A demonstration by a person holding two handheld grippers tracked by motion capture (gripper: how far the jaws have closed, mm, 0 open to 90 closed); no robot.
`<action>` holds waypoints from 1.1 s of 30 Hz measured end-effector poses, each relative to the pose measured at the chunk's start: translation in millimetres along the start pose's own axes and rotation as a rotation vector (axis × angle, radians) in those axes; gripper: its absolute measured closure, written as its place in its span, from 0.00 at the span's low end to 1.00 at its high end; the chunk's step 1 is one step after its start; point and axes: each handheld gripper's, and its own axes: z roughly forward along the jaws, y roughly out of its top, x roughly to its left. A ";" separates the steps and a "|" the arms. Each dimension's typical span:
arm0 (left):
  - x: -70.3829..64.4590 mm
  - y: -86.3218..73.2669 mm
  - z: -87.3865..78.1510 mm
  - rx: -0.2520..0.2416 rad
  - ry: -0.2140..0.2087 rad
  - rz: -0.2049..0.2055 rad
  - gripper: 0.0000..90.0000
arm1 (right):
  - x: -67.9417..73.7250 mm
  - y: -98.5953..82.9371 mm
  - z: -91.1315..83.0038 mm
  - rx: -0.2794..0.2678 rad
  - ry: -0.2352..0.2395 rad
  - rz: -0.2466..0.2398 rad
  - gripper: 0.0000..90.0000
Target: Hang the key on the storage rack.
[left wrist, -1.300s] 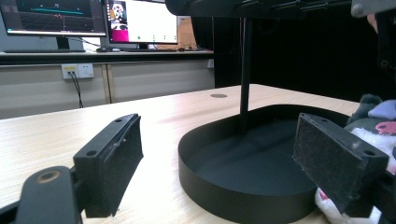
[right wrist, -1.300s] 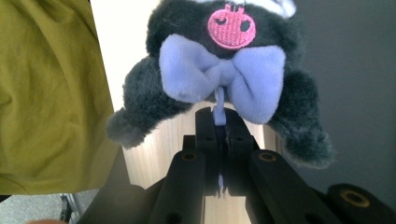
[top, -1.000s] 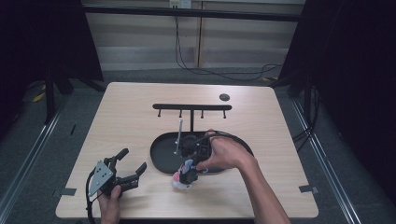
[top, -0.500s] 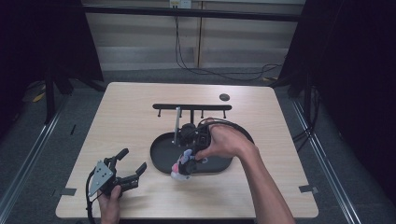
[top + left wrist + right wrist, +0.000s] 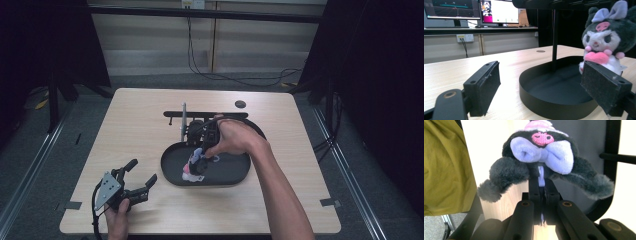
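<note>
Lab; monitors (image 5: 471, 11), curtained rig

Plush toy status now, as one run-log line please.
plush toy: hangs by its loop over black tray | right gripper: shut on loop | left gripper: open, on table | hook rack: bare

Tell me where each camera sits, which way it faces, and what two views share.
High view: above the person's side, looking forward and down on the table; both forearms and grippers show.
Left gripper view: low over the tabletop, facing the tray between its open jaws.
Right gripper view: looking down along shut jaws pinching the plush's loop.
Shared: the plush and tray appear in all three.
</note>
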 end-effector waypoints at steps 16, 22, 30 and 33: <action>0.3 -0.1 0.0 -0.001 -0.001 0.004 0.17 | -26.9 4.4 -19.9 0.001 0.004 0.014 0.97; 0.0 -0.2 0.2 -0.004 0.000 0.000 0.17 | -35.3 9.3 -24.9 0.021 0.000 0.014 0.97; -0.1 -0.1 0.2 -0.004 0.000 -0.001 0.17 | -48.1 10.9 -26.3 0.029 -0.012 0.030 0.97; -0.3 -0.2 0.3 -0.005 0.000 -0.004 0.17 | -53.7 8.8 -29.0 0.032 -0.024 0.037 0.97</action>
